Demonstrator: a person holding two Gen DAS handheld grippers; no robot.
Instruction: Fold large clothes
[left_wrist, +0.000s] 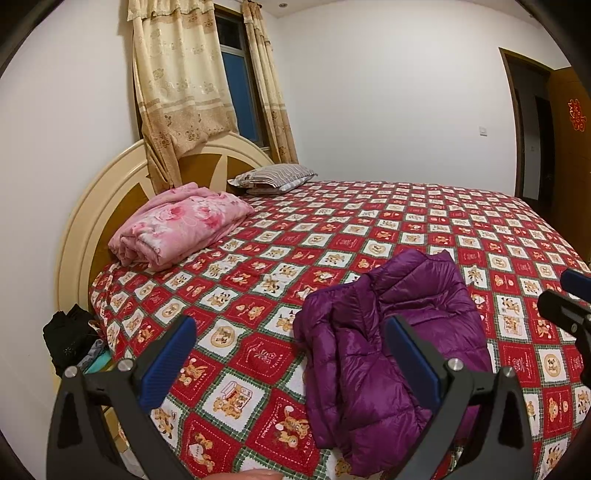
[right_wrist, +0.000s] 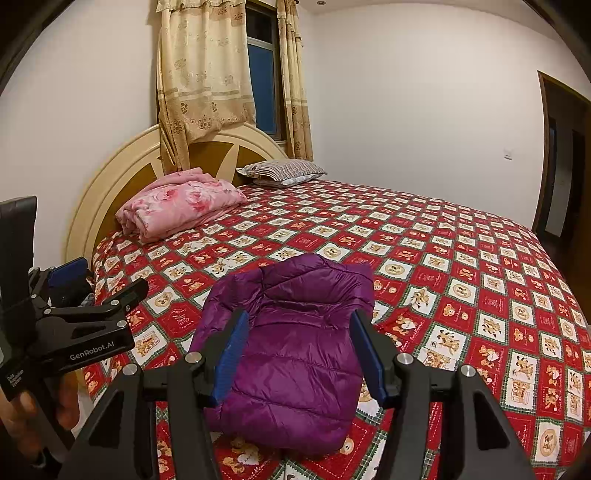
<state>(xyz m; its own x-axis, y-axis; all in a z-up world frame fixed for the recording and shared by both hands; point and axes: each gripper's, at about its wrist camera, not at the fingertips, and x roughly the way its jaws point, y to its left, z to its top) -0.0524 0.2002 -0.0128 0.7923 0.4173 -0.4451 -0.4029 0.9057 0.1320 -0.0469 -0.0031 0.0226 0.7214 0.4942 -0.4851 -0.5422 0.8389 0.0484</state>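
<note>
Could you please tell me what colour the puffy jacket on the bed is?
Purple; the jacket shows best in the right wrist view.

Jacket (right_wrist: 291, 354) lies on the bed (right_wrist: 461, 266), near its front edge, lower centre of the right wrist frame. Folded blanket (right_wrist: 181, 210) on the bed at left, against the headboard (right_wrist: 122, 173). Pillow (right_wrist: 282, 170) behind it, upper centre. Curtain (right_wrist: 203, 74) hangs above the headboard. Doorway (right_wrist: 561, 155) at far right. Pile of clothes (left_wrist: 70, 338) beside the bed, lower left of the left wrist frame.
</note>
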